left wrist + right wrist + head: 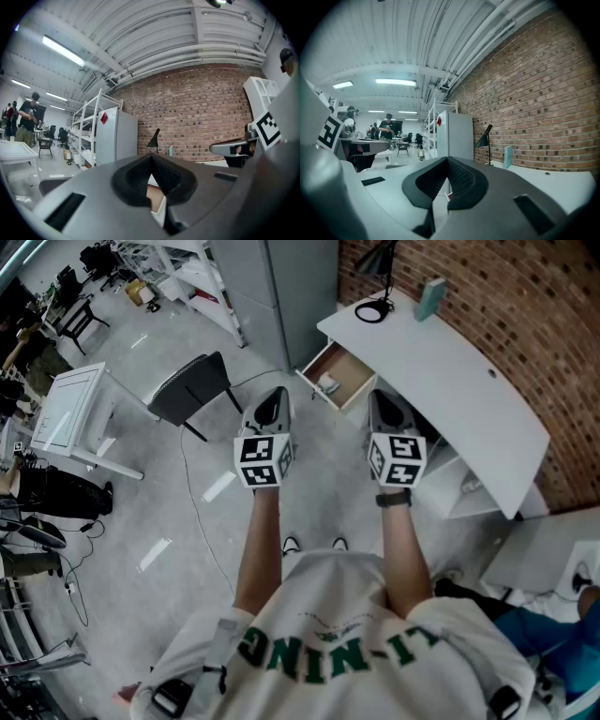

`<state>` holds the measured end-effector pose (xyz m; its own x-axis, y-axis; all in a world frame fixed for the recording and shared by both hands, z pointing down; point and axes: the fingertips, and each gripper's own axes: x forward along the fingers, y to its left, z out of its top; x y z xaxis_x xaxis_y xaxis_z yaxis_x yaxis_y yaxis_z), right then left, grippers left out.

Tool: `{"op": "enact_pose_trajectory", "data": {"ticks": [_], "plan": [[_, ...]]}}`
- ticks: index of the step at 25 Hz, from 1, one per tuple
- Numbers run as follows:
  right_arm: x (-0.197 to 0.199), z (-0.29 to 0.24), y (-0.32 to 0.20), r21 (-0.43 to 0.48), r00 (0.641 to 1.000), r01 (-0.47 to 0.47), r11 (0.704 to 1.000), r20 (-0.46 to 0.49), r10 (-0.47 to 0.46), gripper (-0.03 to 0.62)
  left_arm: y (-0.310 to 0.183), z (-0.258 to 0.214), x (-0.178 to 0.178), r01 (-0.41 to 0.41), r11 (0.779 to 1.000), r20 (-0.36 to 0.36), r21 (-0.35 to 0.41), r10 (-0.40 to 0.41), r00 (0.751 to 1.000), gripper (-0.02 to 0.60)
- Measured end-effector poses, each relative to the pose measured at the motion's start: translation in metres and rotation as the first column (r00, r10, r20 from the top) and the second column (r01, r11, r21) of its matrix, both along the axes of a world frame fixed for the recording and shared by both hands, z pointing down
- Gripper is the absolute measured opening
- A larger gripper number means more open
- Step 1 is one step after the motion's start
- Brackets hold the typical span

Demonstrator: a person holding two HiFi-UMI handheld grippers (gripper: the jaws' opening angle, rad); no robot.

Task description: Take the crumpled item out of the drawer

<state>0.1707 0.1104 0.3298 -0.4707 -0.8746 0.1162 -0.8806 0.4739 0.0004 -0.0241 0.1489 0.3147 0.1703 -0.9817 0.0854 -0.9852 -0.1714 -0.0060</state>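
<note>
A white desk (450, 381) stands by the brick wall with its wooden drawer (345, 371) pulled open. A small pale crumpled item (327, 385) lies in the drawer's front-left part. My left gripper (272, 401) hovers left of the drawer and short of it, jaws shut and empty. My right gripper (384, 401) hovers just right of the drawer at the desk's edge, also shut with nothing between its pads. In the left gripper view the drawer's brown inside (154, 196) shows past the closed jaws. The crumpled item is hidden in both gripper views.
A black chair (192, 390) stands left of the drawer, a white side table (70, 409) farther left. On the desk are a black lamp (380, 282) and a teal object (431, 298). A grey cabinet (272, 296) stands behind. A cable (202, 521) trails over the floor.
</note>
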Motion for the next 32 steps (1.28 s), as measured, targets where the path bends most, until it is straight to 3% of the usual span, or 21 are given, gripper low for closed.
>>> {"op": "enact_pose_trajectory", "data": {"ticks": [5,11,16,32], "plan": [[0.017,-0.002,-0.001,-0.003,1.0,0.024,1.0,0.016,-0.024,0.003,0.001,0.004,0.014,0.022,0.999,-0.023,-0.025,-0.023,0.999,-0.008],[0.029,0.013,-0.002,-0.021,0.993,0.047,0.999,0.111,-0.044,0.003,0.015,0.027,0.024,0.058,0.997,-0.031,-0.054,-0.059,0.998,-0.007],[0.028,0.039,-0.009,-0.073,0.997,0.049,0.996,0.067,-0.044,0.003,0.0,0.041,0.027,0.059,0.995,-0.033,-0.079,-0.062,0.998,-0.006],[-0.05,0.045,-0.18,-0.078,1.0,0.006,0.997,-0.022,-0.007,0.003,-0.205,0.028,-0.019,-0.088,0.996,-0.025,-0.023,0.088,0.996,-0.006]]}}
